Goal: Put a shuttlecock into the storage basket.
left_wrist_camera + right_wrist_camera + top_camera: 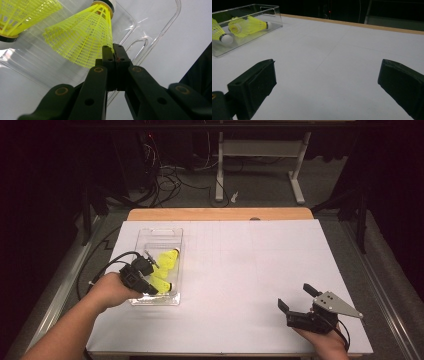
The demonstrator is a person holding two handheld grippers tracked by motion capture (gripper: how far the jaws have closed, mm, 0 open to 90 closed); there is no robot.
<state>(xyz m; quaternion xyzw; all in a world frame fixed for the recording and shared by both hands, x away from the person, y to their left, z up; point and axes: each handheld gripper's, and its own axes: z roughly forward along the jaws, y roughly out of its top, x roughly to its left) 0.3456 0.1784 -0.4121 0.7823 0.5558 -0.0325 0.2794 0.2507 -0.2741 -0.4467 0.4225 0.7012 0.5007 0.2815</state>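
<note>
A clear plastic tray [155,231] sits at the left of the white table and holds yellow mesh shuttlecocks [169,260]. My left gripper [153,290] reaches into the tray's near end. In the left gripper view its jaws [113,48] are pressed together, pinching the skirt rim of one shuttlecock [82,40], whose cork end points away. A second shuttlecock [22,15] lies beside it. My right gripper [297,297] rests low at the table's near right, open and holding nothing [327,80]. It looks across at the tray [249,33] and two shuttlecocks [249,25].
A white sheet [240,270] covers the table, with a wooden edge [220,214] at the far side. Behind the table are cables and desk legs [218,170] on a dark floor. A broad stretch of sheet lies between the tray and my right gripper.
</note>
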